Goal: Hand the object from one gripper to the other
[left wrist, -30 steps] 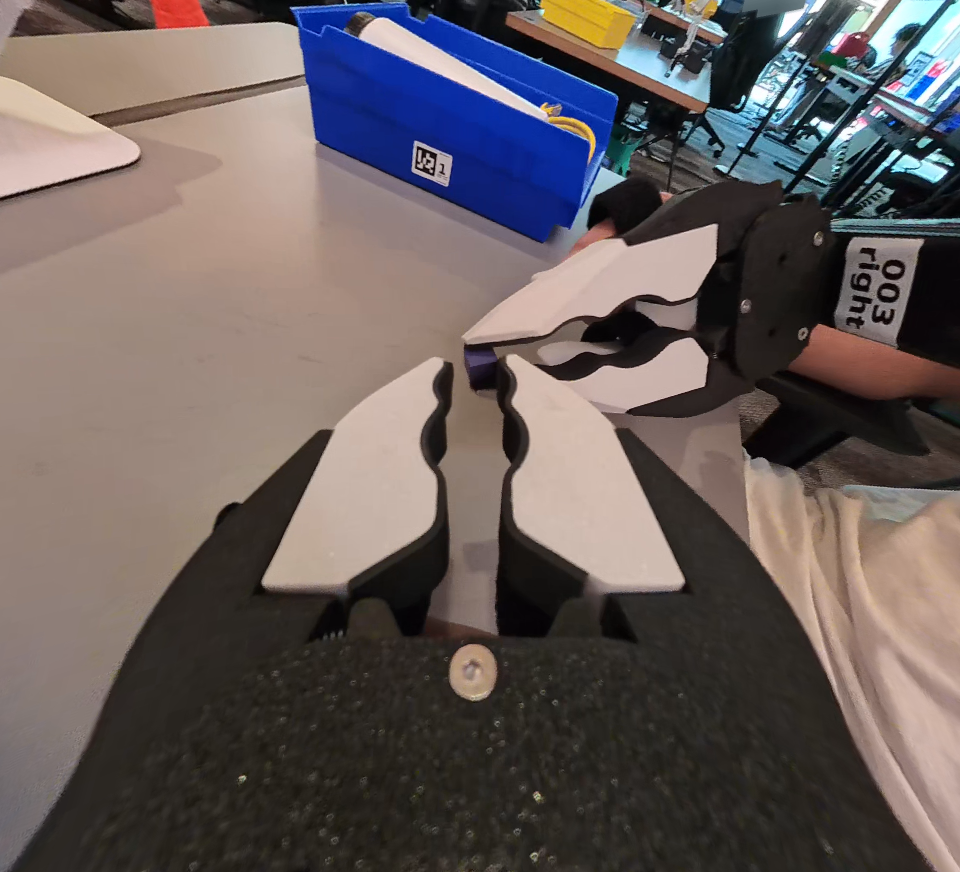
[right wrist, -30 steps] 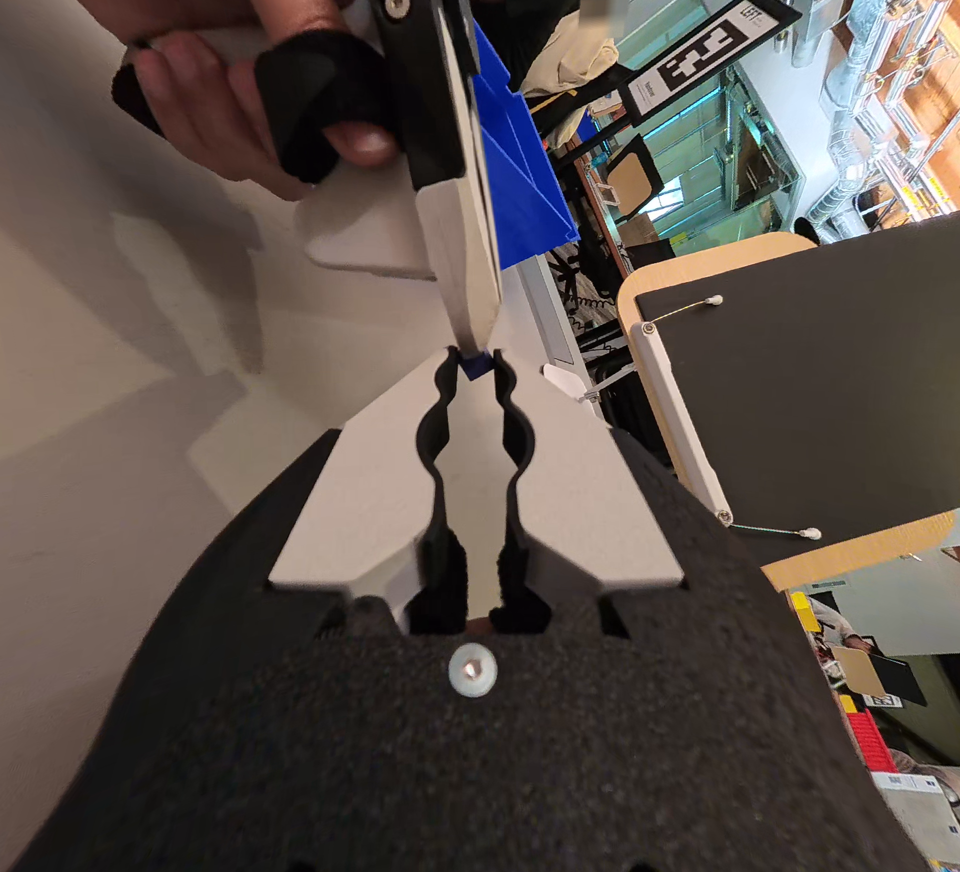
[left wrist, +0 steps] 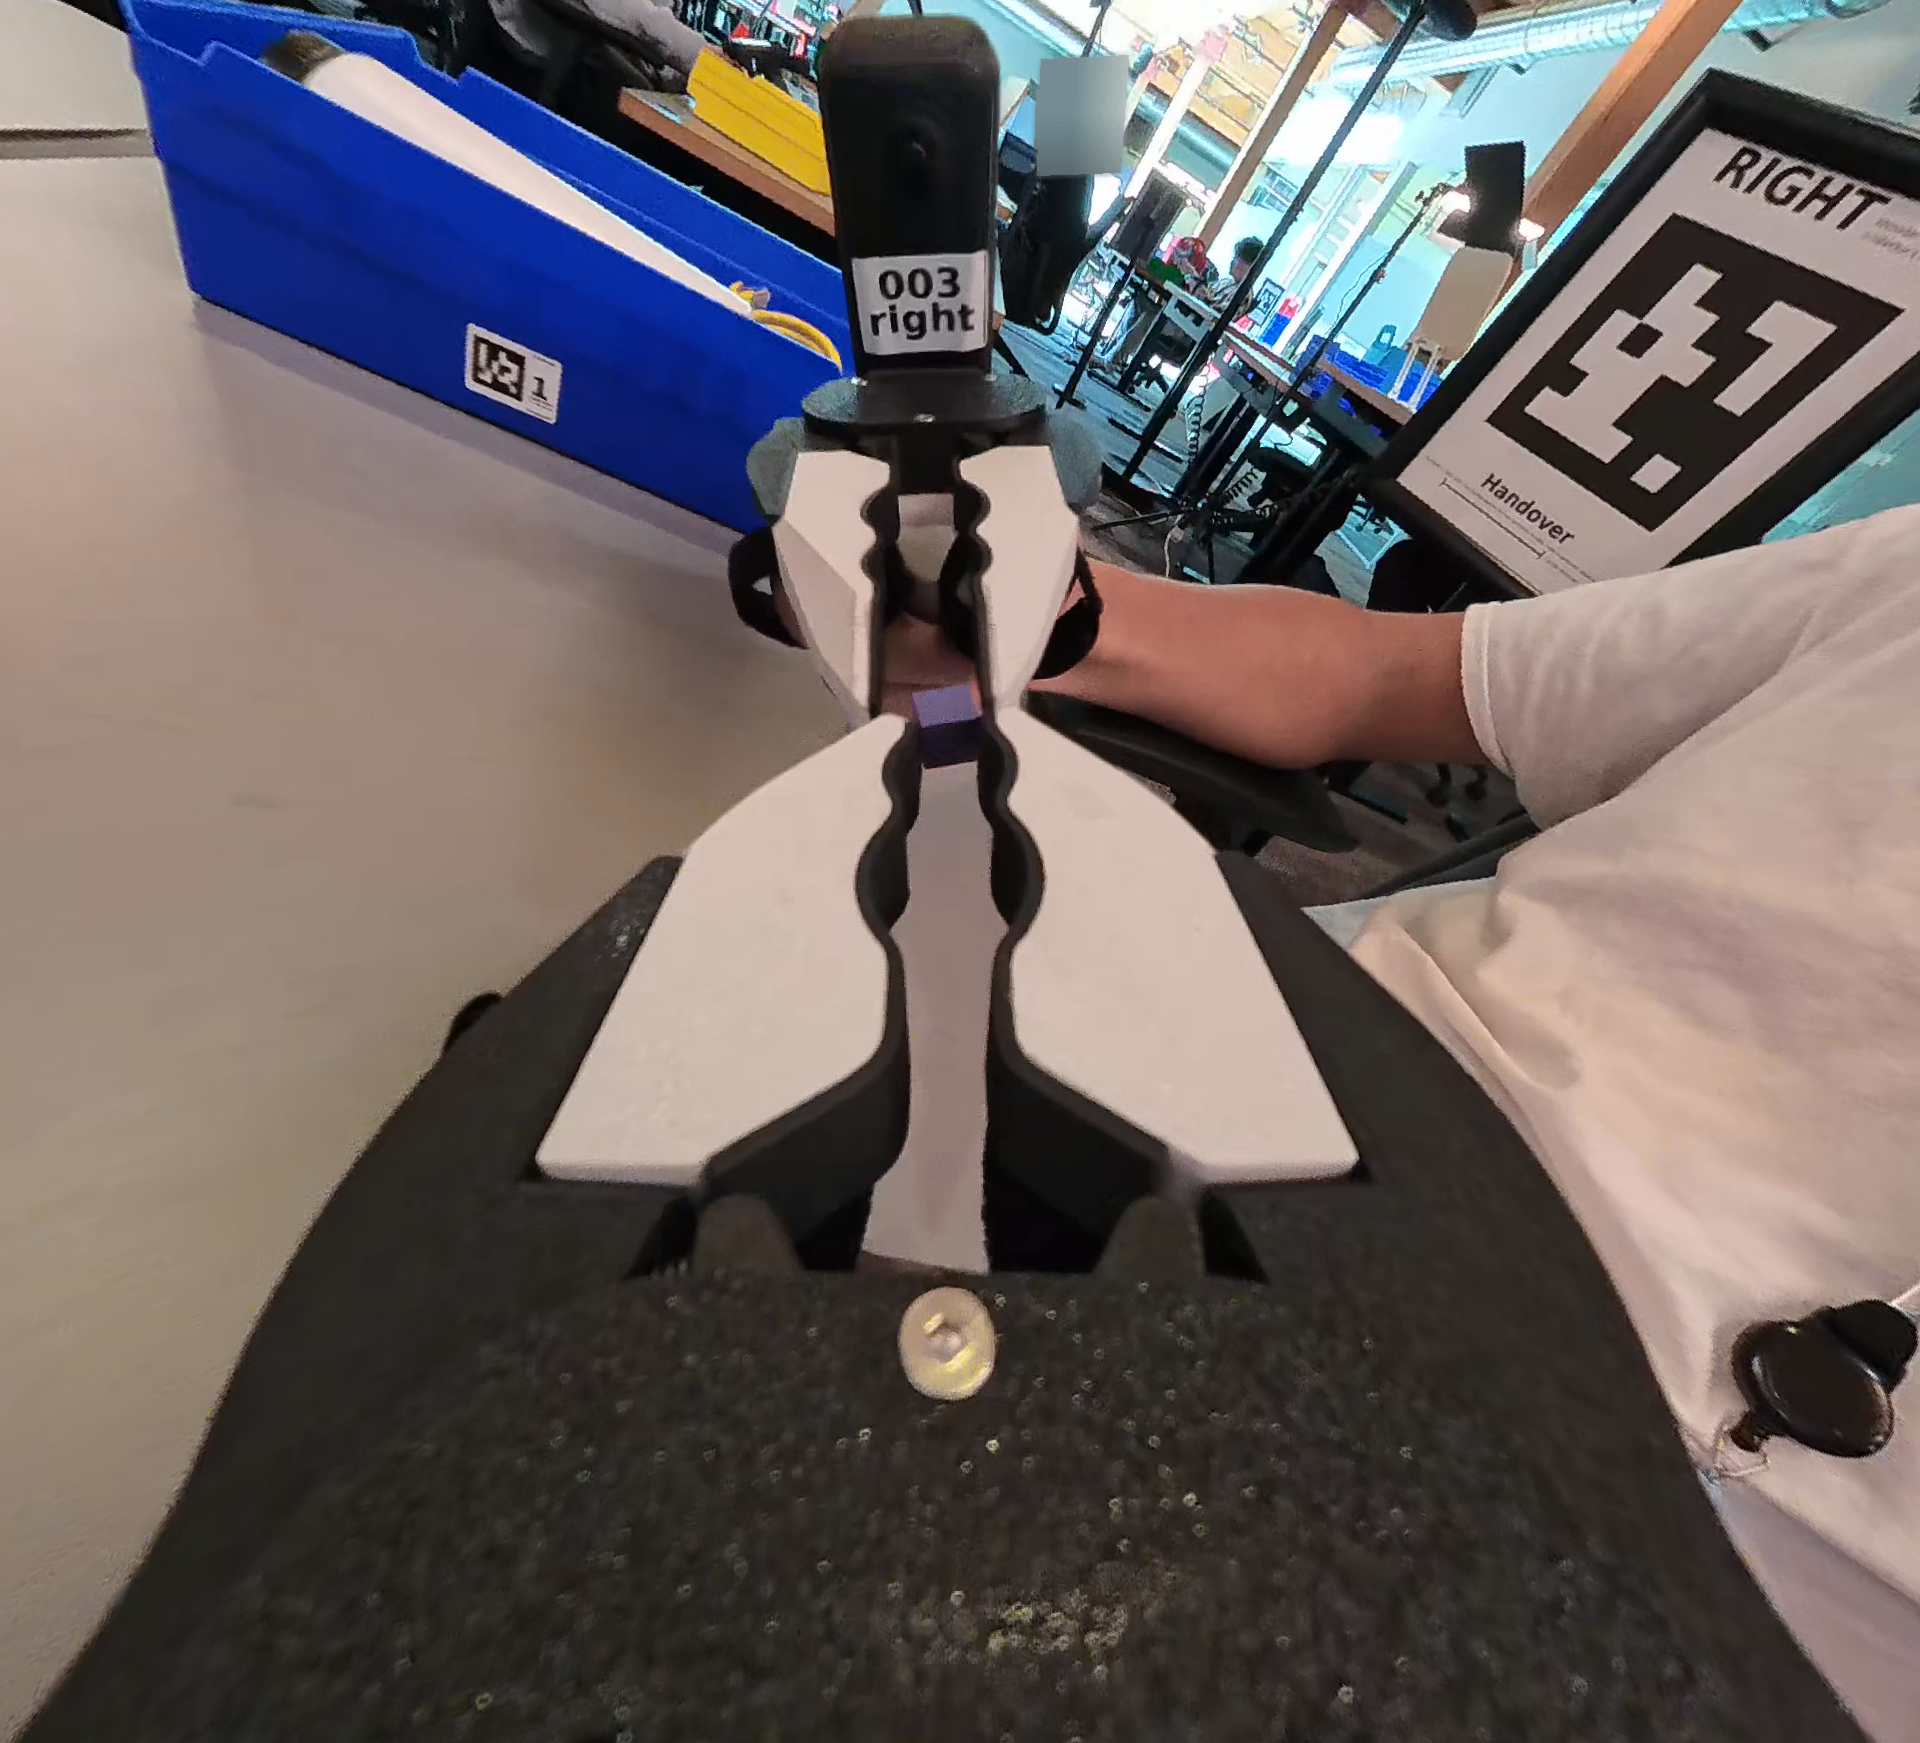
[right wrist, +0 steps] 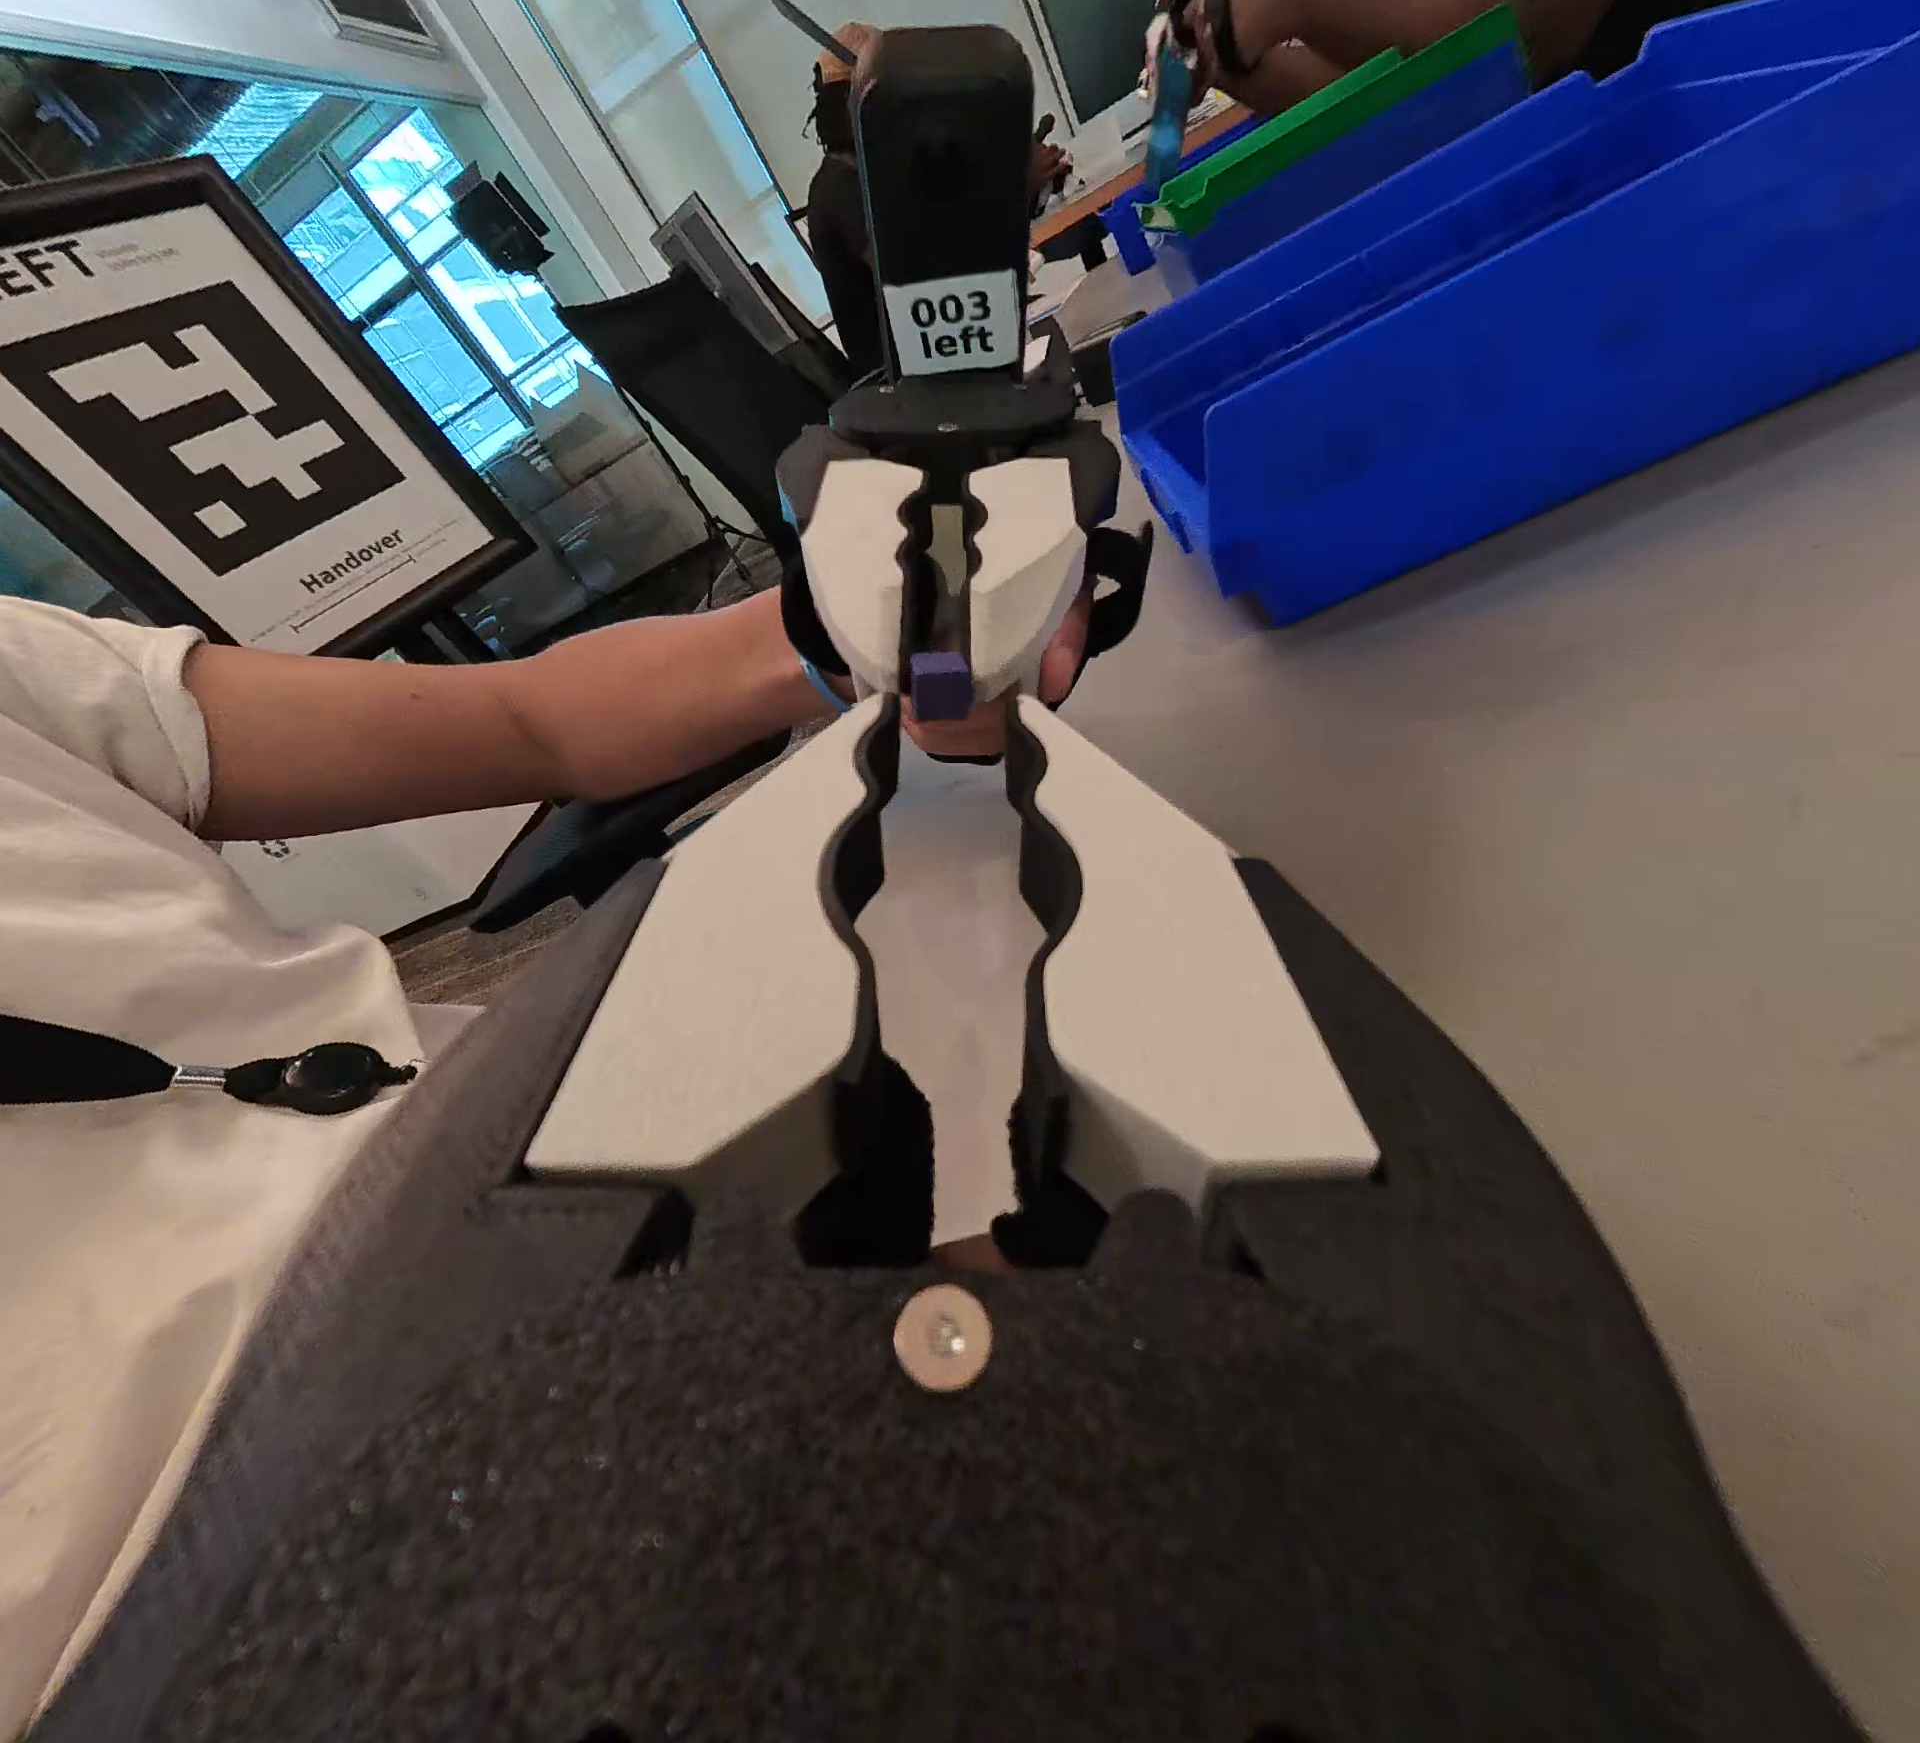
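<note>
**Purple block pinched at the meeting of two tongs**

Where the two tools meet nose to nose above the bench (left wrist: 260, 810), a small purple block (left wrist: 945, 729) sits at the very tips. From the right wrist view the block (right wrist: 938, 685) is clamped between the tips of the left tongs (right wrist: 940, 691), which are clenched on it. The right tongs (right wrist: 951, 717) stand released, their tips spread a little wider than the block and just short of it; in the left wrist view the right tongs (left wrist: 940, 701) show at 12 o'clock, tips flanking the block's far end, though whether they touch it I cannot tell.

Behind each tool a bare forearm and white sleeve (left wrist: 1662, 706) reach in from the side. On the bench at 10 o'clock of the left wrist view lies a blue bin (left wrist: 416, 259) holding a white roll (left wrist: 499, 145); it is well apart from the block. A framed marker board (left wrist: 1683, 363) stands at 2 o'clock, off the bench. In the right wrist view another marker board (right wrist: 208, 436) stands at 9 o'clock and blue bins (right wrist: 1507, 363) at 2 o'clock. Nothing lies between the tips besides the block.
</note>
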`<state>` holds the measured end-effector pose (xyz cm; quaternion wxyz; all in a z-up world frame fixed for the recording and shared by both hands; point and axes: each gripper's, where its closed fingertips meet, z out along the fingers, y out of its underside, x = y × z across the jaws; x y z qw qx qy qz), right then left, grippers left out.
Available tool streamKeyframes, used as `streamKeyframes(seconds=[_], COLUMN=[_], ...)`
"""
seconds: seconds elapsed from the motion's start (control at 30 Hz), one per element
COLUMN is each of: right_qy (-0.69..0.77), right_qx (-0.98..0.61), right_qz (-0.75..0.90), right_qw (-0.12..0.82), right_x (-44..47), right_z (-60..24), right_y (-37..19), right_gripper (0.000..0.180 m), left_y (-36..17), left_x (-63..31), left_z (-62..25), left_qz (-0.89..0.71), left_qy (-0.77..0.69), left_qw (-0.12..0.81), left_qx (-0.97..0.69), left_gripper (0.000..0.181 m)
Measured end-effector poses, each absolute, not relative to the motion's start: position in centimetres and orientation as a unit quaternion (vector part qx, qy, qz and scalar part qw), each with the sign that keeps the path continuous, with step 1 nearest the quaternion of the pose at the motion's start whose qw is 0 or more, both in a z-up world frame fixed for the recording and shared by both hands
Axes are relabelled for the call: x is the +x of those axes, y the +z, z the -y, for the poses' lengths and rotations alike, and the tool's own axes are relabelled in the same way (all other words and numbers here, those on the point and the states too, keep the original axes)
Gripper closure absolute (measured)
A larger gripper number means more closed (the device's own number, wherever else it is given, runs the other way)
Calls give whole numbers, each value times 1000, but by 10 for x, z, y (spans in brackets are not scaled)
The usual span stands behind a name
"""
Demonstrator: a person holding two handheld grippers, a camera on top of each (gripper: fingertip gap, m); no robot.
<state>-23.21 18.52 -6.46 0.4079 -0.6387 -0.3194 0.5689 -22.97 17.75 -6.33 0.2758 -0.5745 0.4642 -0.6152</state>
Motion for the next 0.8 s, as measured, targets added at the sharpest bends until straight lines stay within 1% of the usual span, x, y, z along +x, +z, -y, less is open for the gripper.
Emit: streamKeyframes(seconds=[0.1,0.23,0.5,0.57,0.6,0.67,0.73,0.8], right_qy=[575,573,556,553,550,535,552,592], right_qx=[-634,-635,-650,-657,-664,-690,-704,-700], right_qz=[323,324,315,303,290,240,152,61], right_qw=[405,404,412,412,416,424,419,396], right_x=[-234,-233,-230,-227,-224,-214,-200,-192], right_z=[-182,-183,-190,-195,-201,-218,-235,-244], right_y=[-63,-63,-67,-68,-69,-74,-75,-74], right_gripper=[161,169,170,170,170,170,170,170], left_y=[-65,-66,-68,-70,-72,-78,-87,-93], left_x=[-227,-225,-223,-222,-222,-222,-223,-223], left_z=[-175,-174,-181,-188,-193,-208,-223,-236], left_qz=[-464,-465,-452,-448,-447,-449,-469,-484], left_qy=[-616,-613,-606,-588,-572,-514,-410,-293], left_qw=[271,271,288,313,332,388,457,518], left_qx=[-576,-578,-588,-596,-603,-619,-635,-642], left_gripper=[171,171,171,170,165,148,137,137])
